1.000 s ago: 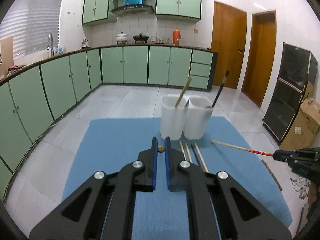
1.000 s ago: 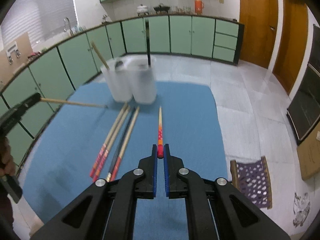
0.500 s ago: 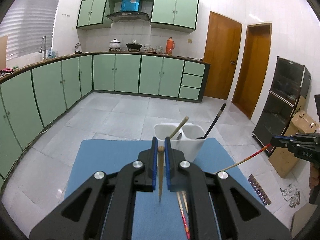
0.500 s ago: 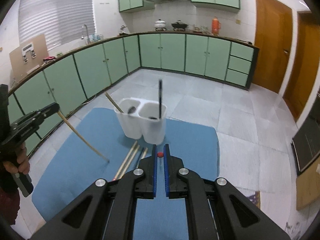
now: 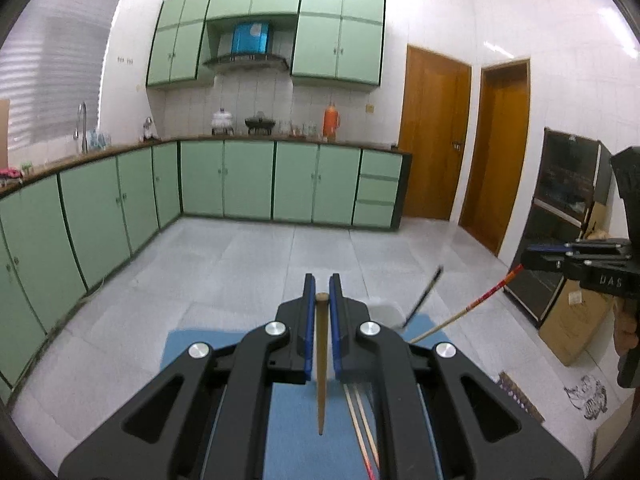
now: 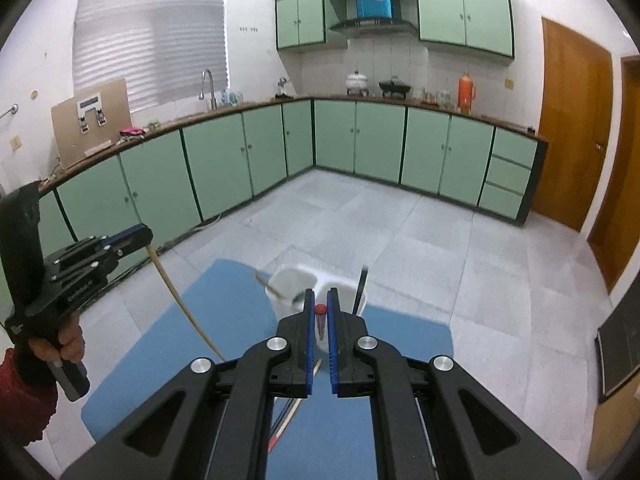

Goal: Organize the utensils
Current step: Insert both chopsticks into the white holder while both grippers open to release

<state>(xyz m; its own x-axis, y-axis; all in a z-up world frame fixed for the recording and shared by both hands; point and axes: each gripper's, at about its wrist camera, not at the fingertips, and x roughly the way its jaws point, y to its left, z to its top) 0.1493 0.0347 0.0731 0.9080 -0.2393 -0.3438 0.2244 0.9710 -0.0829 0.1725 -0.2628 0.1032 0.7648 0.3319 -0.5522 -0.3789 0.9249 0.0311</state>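
We are pinching a plain tapered wooden chopstick by its thick end in the left claw, and a red-tipped wooden chopstick in the right claw, both hanging above the blue mat near the white twin-cup plastic holder. We are judging them light, stiff and prone to swinging.

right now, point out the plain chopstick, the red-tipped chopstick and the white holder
plain chopstick point(image 5: 321, 364): left wrist view, mid shaft between the fingers
red-tipped chopstick point(image 6: 320, 309): right wrist view, red butt end
white holder point(image 6: 294, 280): right wrist view, left compartment's inner wall
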